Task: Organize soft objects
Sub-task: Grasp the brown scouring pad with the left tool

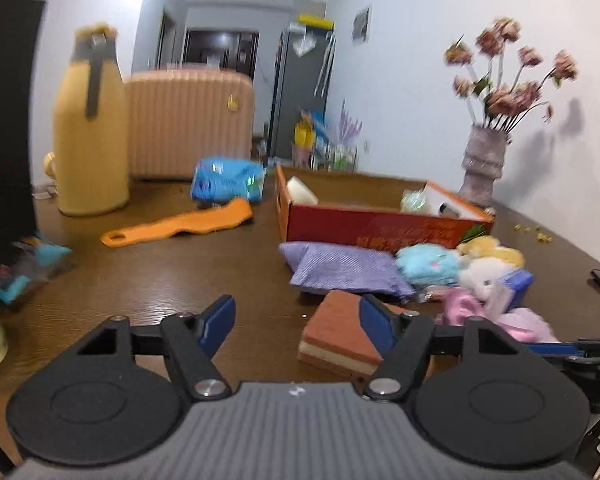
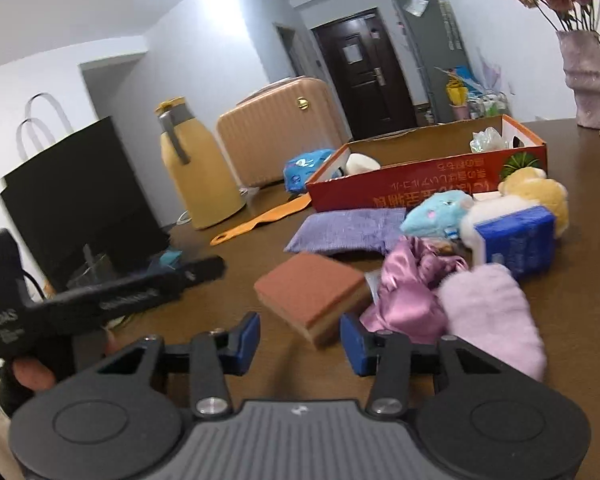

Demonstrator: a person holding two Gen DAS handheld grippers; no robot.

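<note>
On the brown bench, as seen from the left wrist, the left gripper is held low with its blue-padded fingers spread and nothing pinched between them. A rust-topped sponge block lies just beyond the right-hand finger, partly hidden by it, whether touching cannot be told. Farther off, a purple pillow lies before a red cardboard box, with a light-blue plush, a white plush and a yellow plush heaped to its right. A yellow jug and an orange strip are seen to the left.

From the right wrist, the right gripper is seen with its fingers parted, gripping nothing. The sponge block lies just ahead of the gap, its near corner between the fingertips' lines, apart from both pads. Pink satin cloth and a pale pink fluffy piece lie just beyond the right finger. A blue packet stands behind them, and the purple pillow lies beyond the sponge, against the red cardboard box. The left gripper is seen at left, held by a hand.
</note>
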